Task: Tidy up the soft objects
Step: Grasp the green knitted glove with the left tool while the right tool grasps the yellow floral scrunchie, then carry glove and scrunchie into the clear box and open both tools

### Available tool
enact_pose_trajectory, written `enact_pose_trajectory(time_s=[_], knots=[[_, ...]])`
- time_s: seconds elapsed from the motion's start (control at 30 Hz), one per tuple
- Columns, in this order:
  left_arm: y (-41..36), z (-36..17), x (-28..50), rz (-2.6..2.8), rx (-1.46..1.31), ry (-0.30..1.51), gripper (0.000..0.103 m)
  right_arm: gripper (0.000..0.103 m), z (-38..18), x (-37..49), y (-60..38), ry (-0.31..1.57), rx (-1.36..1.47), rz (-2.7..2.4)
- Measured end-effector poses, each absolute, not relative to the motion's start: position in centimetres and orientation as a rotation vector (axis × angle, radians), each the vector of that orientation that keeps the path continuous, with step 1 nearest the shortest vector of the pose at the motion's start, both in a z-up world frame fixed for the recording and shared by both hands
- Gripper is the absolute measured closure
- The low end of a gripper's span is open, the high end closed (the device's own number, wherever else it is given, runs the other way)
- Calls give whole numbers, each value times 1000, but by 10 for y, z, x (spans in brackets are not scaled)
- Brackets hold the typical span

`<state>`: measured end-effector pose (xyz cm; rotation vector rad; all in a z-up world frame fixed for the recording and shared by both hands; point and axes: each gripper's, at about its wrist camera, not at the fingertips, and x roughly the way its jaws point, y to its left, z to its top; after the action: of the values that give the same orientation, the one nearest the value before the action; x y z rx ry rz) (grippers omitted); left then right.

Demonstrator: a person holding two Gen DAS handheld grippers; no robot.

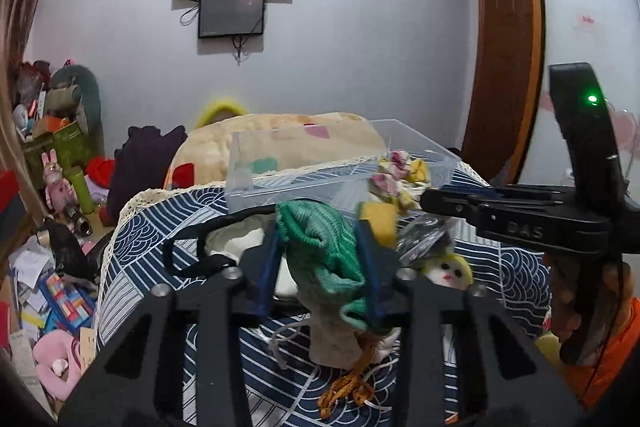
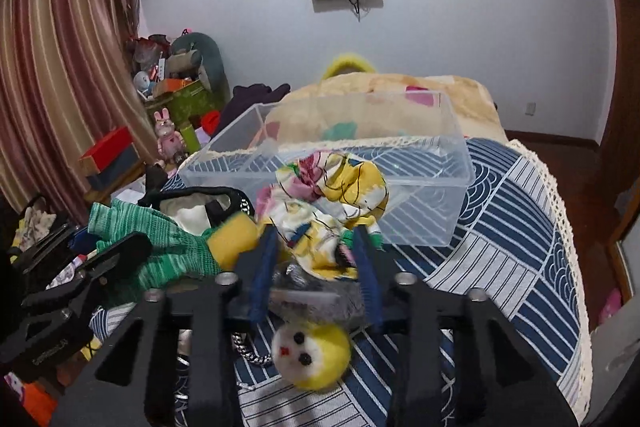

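My left gripper is shut on a green knitted cloth, which bulges up between the blue pads. In the right wrist view, my right gripper is shut on a yellow floral cloth whose far end drapes over the front wall of a clear plastic box. That box lies just beyond both grippers on the bed. The right gripper reaches in from the right in the left wrist view. Between the two cloths lies a yellow sponge. A yellow plush face rests under the right gripper.
Everything lies on a blue-and-white patterned bedspread. A white pouch with black trim, an orange cord and a metal chain lie close by. A beige blanket is heaped behind the box. Toys and boxes crowd the floor at left.
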<state>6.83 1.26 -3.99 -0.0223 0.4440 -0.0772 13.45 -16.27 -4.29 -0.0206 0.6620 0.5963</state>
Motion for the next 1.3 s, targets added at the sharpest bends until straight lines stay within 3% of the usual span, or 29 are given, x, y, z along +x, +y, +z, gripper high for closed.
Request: enact_pose_trajectory(time_s=[0.13, 0.23, 0.83, 1.3], knots=[[11, -37, 68, -79, -19, 446, 78, 90, -40, 134, -166, 657, -13, 597], [15, -32, 66, -82, -47, 444, 81, 91, -33, 129, -170, 627, -18, 594], [47, 28, 93, -48, -86, 328, 84, 93, 20, 128, -171, 465, -36, 581], [58, 3, 170, 28, -88, 452, 84, 93, 14, 175, -158, 504, -82, 507]])
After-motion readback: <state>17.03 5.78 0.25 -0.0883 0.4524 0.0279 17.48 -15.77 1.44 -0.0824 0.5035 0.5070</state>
